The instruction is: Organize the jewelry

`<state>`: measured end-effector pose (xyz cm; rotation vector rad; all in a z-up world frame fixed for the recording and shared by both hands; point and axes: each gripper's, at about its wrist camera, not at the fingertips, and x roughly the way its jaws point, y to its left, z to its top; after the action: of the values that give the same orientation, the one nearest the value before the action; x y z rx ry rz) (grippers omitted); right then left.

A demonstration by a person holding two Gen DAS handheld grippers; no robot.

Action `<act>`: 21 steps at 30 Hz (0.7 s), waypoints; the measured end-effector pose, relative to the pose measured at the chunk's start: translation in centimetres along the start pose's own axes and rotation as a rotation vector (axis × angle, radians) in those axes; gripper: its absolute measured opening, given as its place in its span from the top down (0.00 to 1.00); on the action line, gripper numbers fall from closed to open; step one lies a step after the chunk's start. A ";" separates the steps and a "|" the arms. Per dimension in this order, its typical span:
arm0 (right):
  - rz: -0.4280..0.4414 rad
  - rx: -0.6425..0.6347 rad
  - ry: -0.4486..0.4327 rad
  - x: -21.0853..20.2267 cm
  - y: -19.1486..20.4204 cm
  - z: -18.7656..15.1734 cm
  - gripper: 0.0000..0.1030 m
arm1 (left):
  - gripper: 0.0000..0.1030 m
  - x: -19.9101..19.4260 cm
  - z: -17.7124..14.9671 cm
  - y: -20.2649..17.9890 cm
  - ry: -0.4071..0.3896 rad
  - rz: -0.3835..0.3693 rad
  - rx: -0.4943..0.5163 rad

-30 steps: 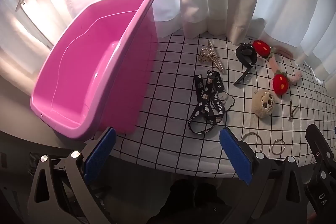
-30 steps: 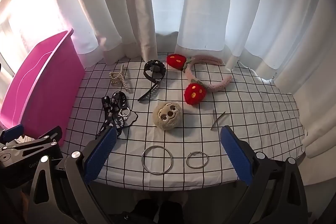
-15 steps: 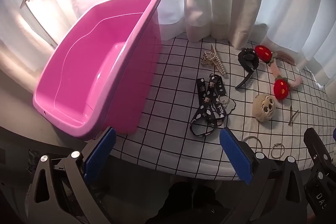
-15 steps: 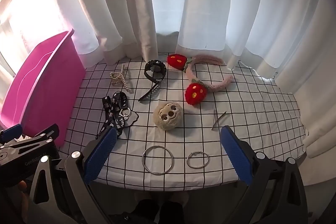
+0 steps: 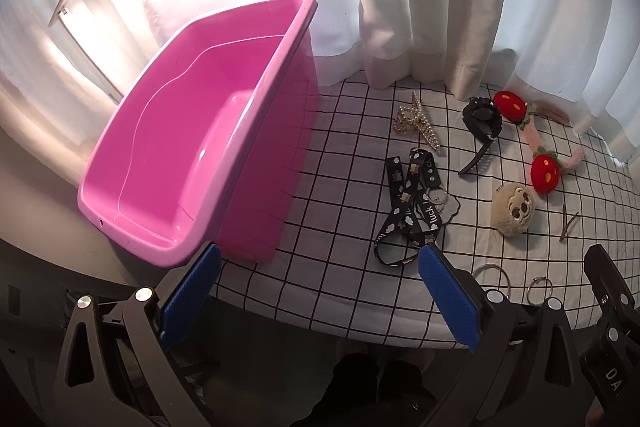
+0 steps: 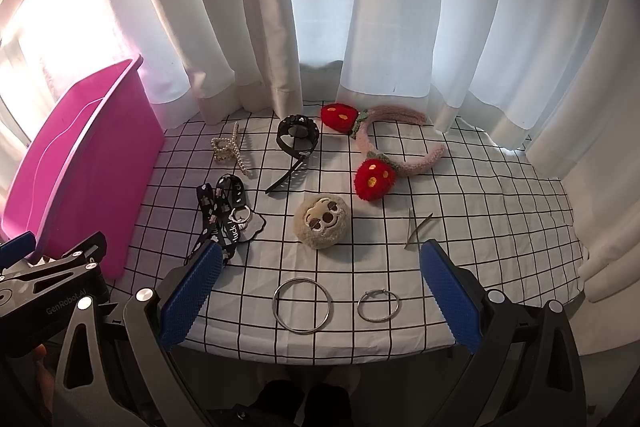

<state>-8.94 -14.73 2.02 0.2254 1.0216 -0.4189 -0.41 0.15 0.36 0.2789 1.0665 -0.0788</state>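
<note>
Meanwhile, the left wrist view has drawn back and risen a little over the last second: the pink bin [image 5: 192, 155] sits lower and more central in it than before, and more of the checked tablecloth [image 5: 344, 283] shows. The right wrist view has barely shifted. Nothing on the table has moved — so sorting has not begun, and the bin is bare inside.

Left gripper [image 5: 320, 291]: released, jaws wide, nothing between them, held off the front edge of the table near the bin's front corner. Right gripper [image 6: 318, 299]: also released and empty, off the front edge, roughly in line with the 2 rings.

Layout, right wrist view:
- large ring [image 6: 302, 311] and small ring [image 6: 378, 305], side by side at the front edge, apart from each other
- plush face charm [image 6: 322, 222] mid-table; thin hairpins [image 6: 416, 229] to its right
- black lanyard with key ring [image 6: 224, 215] toward the left, nearest the bin
- pearl claw clip [image 6: 229, 151], black watch [image 6: 298, 139] and strawberry headband [image 6: 376, 159] along the back edge, under the curtain [image 6: 320, 7]

Judgement: the rings lie flat and thin on cloth — likely hard to pinch without bunching the fabric. The lanyard is the closest carry to the bin; its loose straps could drag the key ring. The bin's tall near wall must be cleared on every drop.
</note>
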 end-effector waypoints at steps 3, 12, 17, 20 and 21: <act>0.001 0.000 0.000 0.0 0.0 0.0 0.08 | 0.06 -0.1 0.1 0.0 -0.003 -0.012 0.003; 0.000 -0.001 -0.003 0.0 0.0 0.0 0.08 | 0.06 0.1 -0.1 0.0 0.015 -0.009 0.003; 0.001 0.001 -0.005 -0.1 -0.1 -0.1 0.08 | 0.06 0.3 -0.1 0.4 0.025 -0.028 -0.013; 0.001 0.000 -0.006 -0.1 -0.1 -0.1 0.08 | 0.06 0.3 -0.2 0.4 0.026 -0.027 -0.014; 0.001 -0.001 -0.007 -0.1 -0.1 -0.1 0.08 | 0.06 0.3 -0.2 0.3 0.027 -0.027 -0.013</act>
<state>-9.15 -14.75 2.04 0.2237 1.0146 -0.4180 -0.36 0.55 0.12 0.2546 1.0972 -0.0928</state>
